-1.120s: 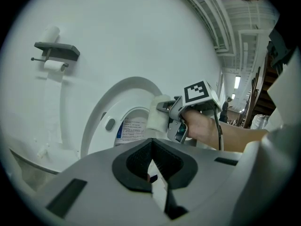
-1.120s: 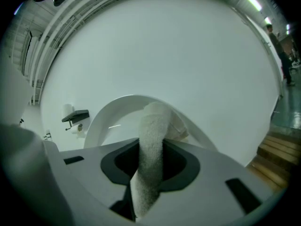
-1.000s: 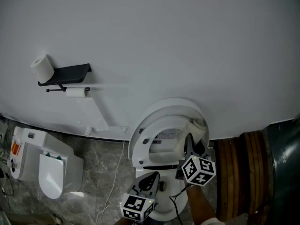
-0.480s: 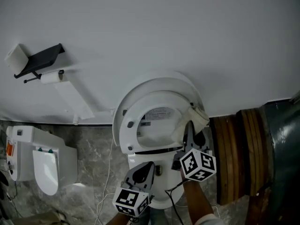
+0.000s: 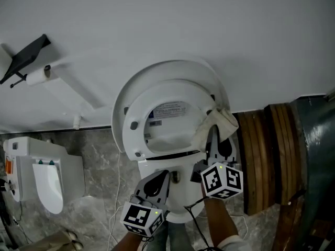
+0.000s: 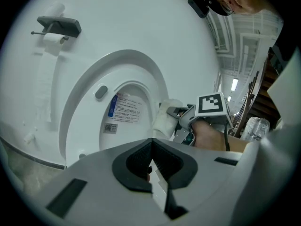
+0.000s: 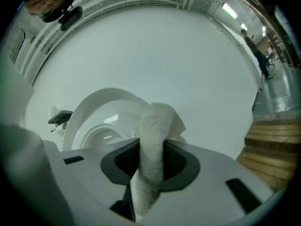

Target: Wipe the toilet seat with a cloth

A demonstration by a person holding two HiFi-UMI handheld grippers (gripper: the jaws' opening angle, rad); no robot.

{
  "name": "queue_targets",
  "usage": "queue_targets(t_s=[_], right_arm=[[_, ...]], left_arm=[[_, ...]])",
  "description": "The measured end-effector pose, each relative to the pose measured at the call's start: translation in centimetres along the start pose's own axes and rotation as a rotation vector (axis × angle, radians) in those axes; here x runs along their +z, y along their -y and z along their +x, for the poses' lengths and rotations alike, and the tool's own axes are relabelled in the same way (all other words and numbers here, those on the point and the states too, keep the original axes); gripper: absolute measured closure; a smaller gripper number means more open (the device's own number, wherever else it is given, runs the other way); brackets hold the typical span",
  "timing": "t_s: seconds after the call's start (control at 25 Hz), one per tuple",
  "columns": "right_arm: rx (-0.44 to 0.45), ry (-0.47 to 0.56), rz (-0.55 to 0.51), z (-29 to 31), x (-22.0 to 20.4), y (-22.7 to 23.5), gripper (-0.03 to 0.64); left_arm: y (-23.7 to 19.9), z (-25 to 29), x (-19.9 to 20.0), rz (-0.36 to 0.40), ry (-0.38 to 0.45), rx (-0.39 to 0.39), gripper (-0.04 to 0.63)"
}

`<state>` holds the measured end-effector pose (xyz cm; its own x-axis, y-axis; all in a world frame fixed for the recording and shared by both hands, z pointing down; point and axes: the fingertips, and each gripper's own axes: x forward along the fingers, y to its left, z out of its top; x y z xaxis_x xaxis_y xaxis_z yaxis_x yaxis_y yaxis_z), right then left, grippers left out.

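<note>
Right gripper (image 5: 213,136) still pinches cloth (image 5: 219,125) at raised toilet seat's (image 5: 137,111) right edge (toilet now higher in head view). Left gripper (image 5: 159,179) closed, empty.

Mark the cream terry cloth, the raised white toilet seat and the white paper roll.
Cream terry cloth (image 5: 217,125), head view, bunched middle.
Raised white toilet seat (image 5: 133,137), head view, left rim.
White paper roll (image 5: 36,76), head view, roll's side.

Smooth, glossy plastic toilet seat (image 5: 137,109); rough, nubbly terry cloth (image 7: 153,140).
</note>
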<state>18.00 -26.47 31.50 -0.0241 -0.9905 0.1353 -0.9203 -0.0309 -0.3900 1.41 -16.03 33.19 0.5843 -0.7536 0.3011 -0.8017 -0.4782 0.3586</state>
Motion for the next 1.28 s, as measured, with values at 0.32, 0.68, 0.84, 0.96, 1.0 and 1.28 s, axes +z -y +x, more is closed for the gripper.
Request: queue_targets(t_s=[0.32, 0.68, 0.84, 0.96, 1.0, 1.28], right_arm=[[-0.036, -0.002, 0.022, 0.0, -2.6, 2.0, 0.517], [-0.090, 0.000, 0.062, -0.6, -6.1, 4.7, 0.517], [-0.103, -0.004, 0.066, -1.0, -6.9, 5.5, 0.517], [-0.116, -0.017, 0.065, -1.4, -7.8, 6.2, 0.517], [-0.121, -0.024, 0.067, -1.6, -8.3, 6.5, 0.517], [-0.119, -0.009, 0.086, -2.7, -10.0, 7.4, 0.517]], left_arm=[[-1.0, 1.0, -2.5, -0.017, -0.007, 0.010, 0.594], [-1.6, 0.3, -5.1, -0.011, -0.017, 0.009, 0.594], [-1.7, 0.3, -6.1, -0.023, -0.026, 0.014, 0.594], [-1.2, 0.5, -6.8, -0.009, -0.027, 0.000, 0.594], [-1.0, 0.6, -7.1, -0.002, -0.025, -0.005, 0.594], [-0.5, 1.0, -8.6, -0.003, -0.023, -0.013, 0.594]])
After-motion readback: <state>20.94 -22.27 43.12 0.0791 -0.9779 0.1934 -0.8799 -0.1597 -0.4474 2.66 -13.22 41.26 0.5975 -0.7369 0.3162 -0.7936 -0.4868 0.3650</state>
